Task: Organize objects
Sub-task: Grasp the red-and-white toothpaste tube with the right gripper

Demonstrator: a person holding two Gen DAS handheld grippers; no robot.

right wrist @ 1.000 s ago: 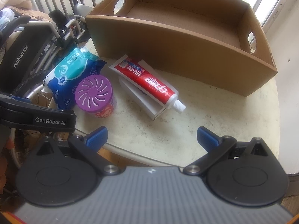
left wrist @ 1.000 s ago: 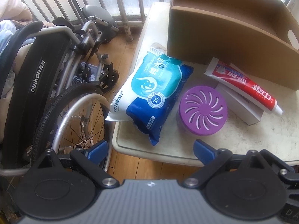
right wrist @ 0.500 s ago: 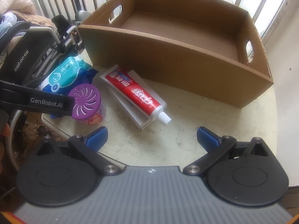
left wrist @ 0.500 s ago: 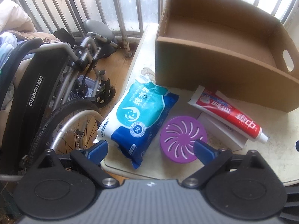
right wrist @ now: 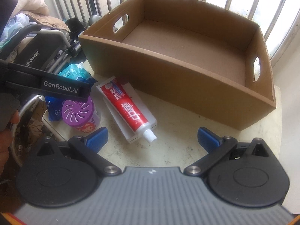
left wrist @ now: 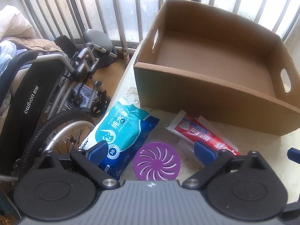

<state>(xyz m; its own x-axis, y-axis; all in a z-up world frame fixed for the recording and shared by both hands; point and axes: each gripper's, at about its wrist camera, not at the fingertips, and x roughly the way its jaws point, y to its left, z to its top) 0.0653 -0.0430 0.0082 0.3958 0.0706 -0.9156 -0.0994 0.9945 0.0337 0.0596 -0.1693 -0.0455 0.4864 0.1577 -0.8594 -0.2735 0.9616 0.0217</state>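
Observation:
An empty cardboard box (left wrist: 211,95) (right wrist: 187,86) with handle cut-outs stands at the back of a pale table (right wrist: 180,129). In front of it lie a blue pack of wet wipes (left wrist: 121,133) (right wrist: 75,72), a purple-lidded air freshener jar (left wrist: 156,164) (right wrist: 78,112) and a red toothpaste tube (left wrist: 202,134) (right wrist: 127,106) resting on a white carton (right wrist: 131,136). My left gripper (left wrist: 150,151) hovers open above the jar and the wipes. My right gripper (right wrist: 152,137) is open over the table, near the tube's cap. Neither gripper holds anything.
A folded wheelchair (left wrist: 35,97) (right wrist: 37,56) stands on the wooden floor left of the table, with bundled clothing (left wrist: 16,31) behind it. Window bars (left wrist: 120,9) run along the back. The left gripper's body (right wrist: 46,84) and a hand (right wrist: 5,131) show in the right wrist view.
Both grippers have pulled back and risen, so the box's inside shows more fully. The objects on the table have not moved. Both stay open.

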